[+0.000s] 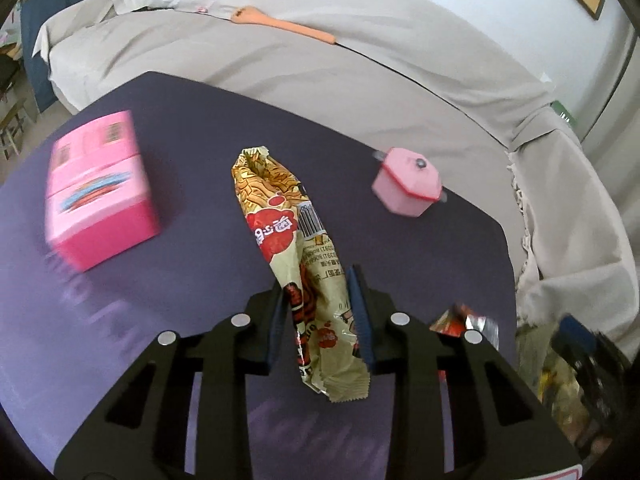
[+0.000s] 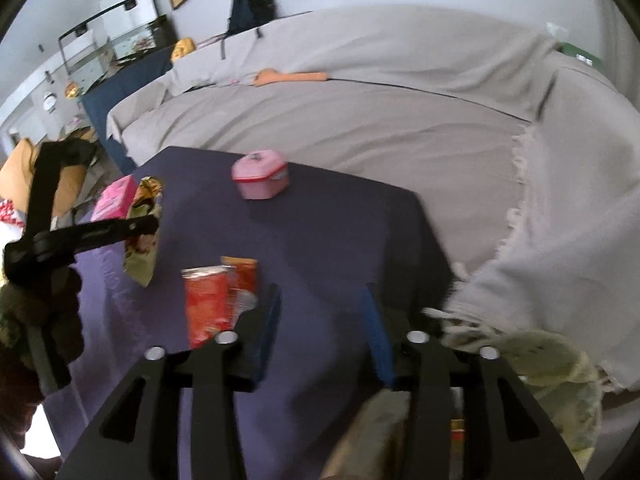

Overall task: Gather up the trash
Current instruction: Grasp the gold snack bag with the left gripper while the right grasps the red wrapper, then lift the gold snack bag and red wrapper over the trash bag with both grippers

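Note:
My left gripper (image 1: 318, 280) is shut on a beige and red snack wrapper (image 1: 288, 236) and holds it above the dark purple table (image 1: 192, 216). The right wrist view shows that gripper (image 2: 150, 222) at the left with the wrapper (image 2: 142, 252) hanging from it. My right gripper (image 2: 320, 294) is open and empty over the table's right part (image 2: 340, 224). A red wrapper (image 2: 210, 304) with an orange one (image 2: 240, 274) lies just left of its left finger. The red wrapper also shows in the left wrist view (image 1: 464, 320).
A pink box (image 1: 96, 188) lies on the table's left, a pink toy pot (image 1: 408, 182) at the back right. A beige covered sofa (image 1: 320, 76) runs behind and to the right. A pale bag (image 2: 540, 364) with trash hangs beside the table's right edge.

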Motion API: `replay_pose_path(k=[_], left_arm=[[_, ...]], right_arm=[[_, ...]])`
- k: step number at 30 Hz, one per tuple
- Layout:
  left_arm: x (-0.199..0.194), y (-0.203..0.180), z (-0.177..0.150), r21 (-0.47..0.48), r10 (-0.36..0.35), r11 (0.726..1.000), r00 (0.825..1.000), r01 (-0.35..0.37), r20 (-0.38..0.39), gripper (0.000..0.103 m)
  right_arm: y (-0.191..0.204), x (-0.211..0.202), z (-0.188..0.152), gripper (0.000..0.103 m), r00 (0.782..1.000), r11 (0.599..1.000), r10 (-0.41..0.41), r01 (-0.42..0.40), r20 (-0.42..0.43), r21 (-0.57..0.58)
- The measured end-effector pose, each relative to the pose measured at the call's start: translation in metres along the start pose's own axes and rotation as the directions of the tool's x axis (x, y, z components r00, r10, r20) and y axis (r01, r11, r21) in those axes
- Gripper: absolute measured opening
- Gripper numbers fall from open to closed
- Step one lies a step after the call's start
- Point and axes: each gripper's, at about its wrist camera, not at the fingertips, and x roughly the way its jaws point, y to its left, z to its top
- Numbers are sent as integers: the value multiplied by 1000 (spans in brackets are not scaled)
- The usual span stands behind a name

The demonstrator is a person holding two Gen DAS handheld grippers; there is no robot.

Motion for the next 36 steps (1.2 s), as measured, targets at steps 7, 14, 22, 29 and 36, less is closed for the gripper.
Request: replay_pose_path(k=[7,14,22,29,36], left_arm=[[-51,48,-31,-29,0,1000,998,2,56,29],[-68,80,-50,-53,-3,999,998,7,63,29],[-72,101,-58,-67,-34,997,997,39,65,29],[-67,105,-60,-77,-47,996,997,51,57,29],[-66,102,-64,-85,-60,994,997,64,55,29]], right_arm=[[46,17,7,50,997,995,77,-79,-33,-67],[67,50,8,51,992,993,79,-87,-97,-84],[67,83,1,59,985,995,95,-99,-146,-20],[89,87,-7,66,988,986,5,-31,-154,-165],[90,85,-8,66,986,981,0,-33,-168,-190]])
